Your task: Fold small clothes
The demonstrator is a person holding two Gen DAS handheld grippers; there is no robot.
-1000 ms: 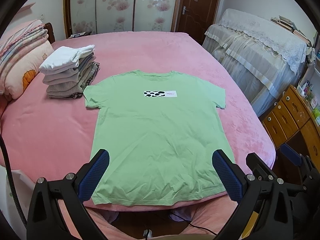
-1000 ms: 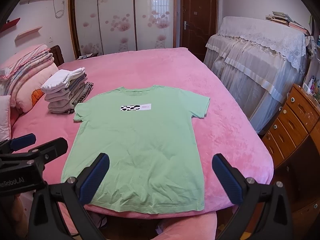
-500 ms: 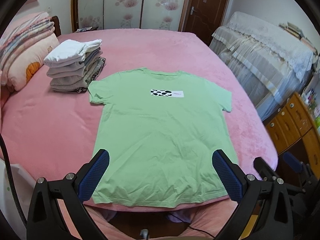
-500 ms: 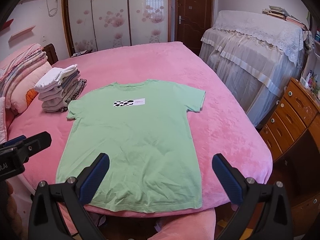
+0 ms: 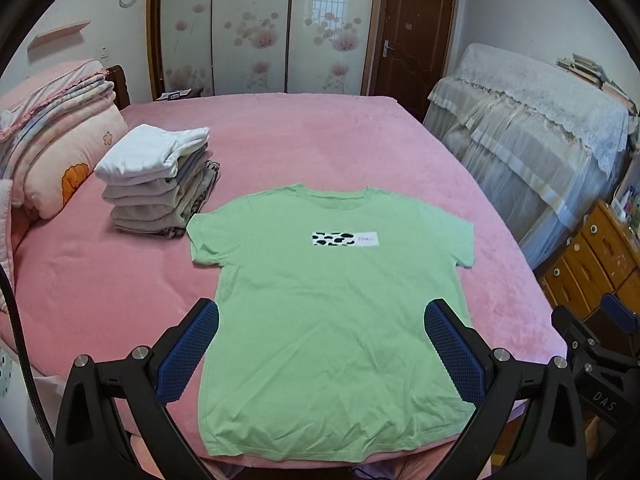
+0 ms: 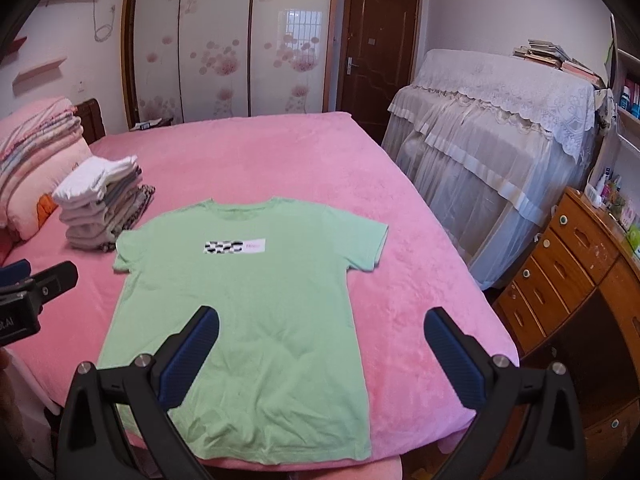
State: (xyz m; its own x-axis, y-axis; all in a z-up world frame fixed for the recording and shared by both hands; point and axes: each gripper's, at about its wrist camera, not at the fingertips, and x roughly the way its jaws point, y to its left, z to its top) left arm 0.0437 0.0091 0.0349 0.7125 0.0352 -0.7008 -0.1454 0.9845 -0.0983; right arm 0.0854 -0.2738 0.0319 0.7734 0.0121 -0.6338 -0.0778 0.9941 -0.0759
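Pink bedding covers the bed (image 5: pixel 312 140) that carries all task items. One green T-shirt (image 5: pixel 332 312) lies flat and face up at the near edge of the bed, collar toward the far edge, both sleeves spread, hem at the near edge. On its chest is a white rectangular patch (image 5: pixel 345 238) with black blotches; the small pink writing at the patch's right end cannot be read in either view.

Just beside the shirt's left sleeve stands a stack of folded clothes (image 5: pixel 156 184), a white piece on top. At the bed's left edge sit pillows and folded quilts (image 5: pixel 52 136).

The left gripper (image 5: pixel 321 346) hangs above the lower half of the shirt, fingers (image 5: pixel 188 350) spread wide and empty. The right gripper (image 6: pixel 321 354) hangs above the shirt's lower right area, fingers (image 6: pixel 454 356) also wide apart and empty.

View differences:
- The left wrist view shows the right gripper's body at lower right, marked "DAS".
- The right wrist view alone shows a wooden drawer chest (image 6: pixel 568 280) and a lace-covered piece of furniture (image 6: pixel 492 128) topped with books (image 6: pixel 556 58) in full, plus the left gripper's body at the left edge.
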